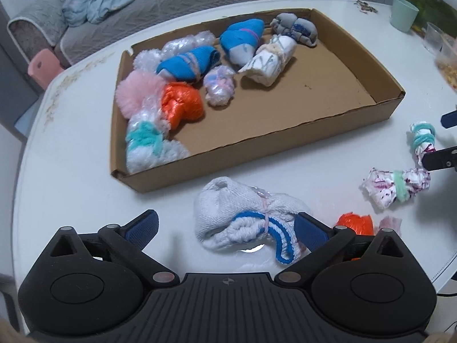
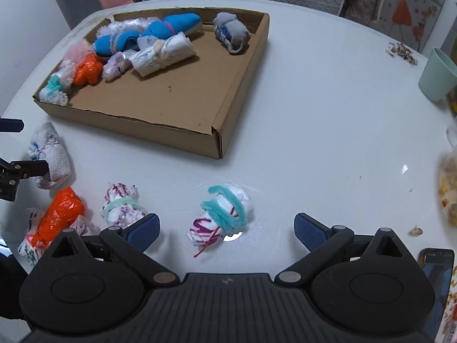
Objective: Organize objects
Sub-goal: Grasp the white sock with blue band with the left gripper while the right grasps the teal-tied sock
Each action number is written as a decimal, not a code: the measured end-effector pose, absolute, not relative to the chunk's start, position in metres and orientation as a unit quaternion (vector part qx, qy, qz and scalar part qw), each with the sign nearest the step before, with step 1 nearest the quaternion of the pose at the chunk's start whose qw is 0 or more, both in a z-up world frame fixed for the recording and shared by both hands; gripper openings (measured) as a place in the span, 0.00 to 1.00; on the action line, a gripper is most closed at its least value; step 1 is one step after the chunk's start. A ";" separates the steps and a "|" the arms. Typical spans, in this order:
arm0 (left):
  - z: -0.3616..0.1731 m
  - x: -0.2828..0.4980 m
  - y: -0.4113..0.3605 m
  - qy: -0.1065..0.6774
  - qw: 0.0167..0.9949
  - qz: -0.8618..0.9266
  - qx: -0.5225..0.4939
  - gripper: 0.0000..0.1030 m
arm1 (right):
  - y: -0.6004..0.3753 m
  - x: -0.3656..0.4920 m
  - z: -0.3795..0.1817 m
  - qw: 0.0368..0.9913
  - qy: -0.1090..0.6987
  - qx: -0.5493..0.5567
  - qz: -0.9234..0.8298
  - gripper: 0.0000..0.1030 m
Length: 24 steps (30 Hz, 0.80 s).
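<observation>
- The left gripper point(image 1: 225, 228) has its two blue-padded fingers point(image 1: 141, 227) spread wide over the white round table point(image 1: 85, 194). Between them lies a white terry sock bundle with blue stripes point(image 1: 242, 220), tied with a pale pink band. Its right end lies against the right pad, while the left pad stands clear of it.
- The right gripper point(image 2: 227, 230) also has its blue-padded fingers point(image 2: 310, 230) spread wide. Between them, touching neither, lies a white bundle with magenta marks wrapped in a teal pipe cleaner point(image 2: 221, 218).
- Just beside the right gripper's left finger lies a second white and magenta bundle with a mint green band point(image 2: 121, 208). Farther left lies a crinkled orange plastic bundle point(image 2: 61, 211), resting on printed white cloth.
- Beyond both grippers stands a shallow brown cardboard tray point(image 1: 285, 140).
- Its left end holds fluffy white and pink bundles point(image 1: 134, 91), another orange plastic one point(image 1: 181, 105) and one tied in teal point(image 1: 145, 140).
- Along the tray's far side lie two bright blue sock rolls point(image 1: 188, 64), a white patterned roll point(image 1: 267, 61) and a grey sock roll point(image 2: 232, 33). The right part of the tray floor is bare.
- A pale green cup point(image 2: 437, 75) stands near the table's right edge.
- A grey quilted sofa point(image 1: 171, 3) stands behind the table.
</observation>
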<state>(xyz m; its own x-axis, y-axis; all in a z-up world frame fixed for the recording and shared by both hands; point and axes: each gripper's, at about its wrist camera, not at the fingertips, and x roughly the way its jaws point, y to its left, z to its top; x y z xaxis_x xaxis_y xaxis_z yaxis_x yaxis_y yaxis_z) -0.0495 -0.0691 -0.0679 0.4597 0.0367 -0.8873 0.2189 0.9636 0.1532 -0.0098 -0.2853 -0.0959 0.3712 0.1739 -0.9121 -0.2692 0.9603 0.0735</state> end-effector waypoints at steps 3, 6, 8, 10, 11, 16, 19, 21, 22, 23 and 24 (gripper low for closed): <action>-0.071 -0.049 -0.075 0.507 0.848 -0.063 0.140 0.98 | -0.276 -0.013 -0.096 0.823 0.550 -0.044 0.137 0.92; -0.074 -0.048 -0.075 0.505 0.850 -0.067 0.131 0.98 | -0.270 -0.013 -0.101 0.817 0.559 -0.056 0.131 0.81; -0.073 -0.046 -0.073 0.504 0.853 -0.065 0.116 0.98 | -0.267 -0.012 -0.104 0.814 0.563 -0.062 0.128 0.72; -0.072 -0.044 -0.070 0.503 0.857 -0.062 0.099 0.97 | -0.267 -0.012 -0.106 0.812 0.567 -0.061 0.128 0.65; -0.073 -0.043 -0.070 0.504 0.857 -0.061 0.094 0.97 | -0.267 -0.012 -0.105 0.811 0.567 -0.060 0.130 0.63; -0.079 -0.040 -0.066 0.510 0.855 -0.066 0.064 0.95 | -0.268 -0.013 -0.103 0.814 0.563 -0.064 0.128 0.50; -0.081 -0.039 -0.065 0.513 0.854 -0.077 0.042 0.84 | -0.270 -0.014 -0.100 0.815 0.562 -0.061 0.127 0.39; -0.080 -0.038 -0.065 0.514 0.854 -0.078 0.034 0.77 | -0.270 -0.014 -0.099 0.815 0.562 -0.060 0.129 0.32; -0.080 -0.039 -0.067 0.512 0.854 -0.081 0.037 0.76 | -0.270 -0.013 -0.099 0.815 0.562 -0.059 0.129 0.29; -0.079 -0.039 -0.068 0.510 0.855 -0.083 0.040 0.71 | -0.271 -0.013 -0.099 0.815 0.562 -0.058 0.130 0.29; -0.077 -0.040 -0.069 0.510 0.855 -0.082 0.039 0.67 | -0.271 -0.013 -0.099 0.815 0.562 -0.057 0.130 0.28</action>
<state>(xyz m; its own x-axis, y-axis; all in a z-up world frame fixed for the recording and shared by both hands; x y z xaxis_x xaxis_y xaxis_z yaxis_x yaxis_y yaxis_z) -0.0395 -0.0686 -0.0770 0.4658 -0.1009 -0.8791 0.1806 0.9834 -0.0172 -0.0131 -0.2713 -0.0992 0.3339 0.1475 -0.9310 -0.2760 0.9597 0.0531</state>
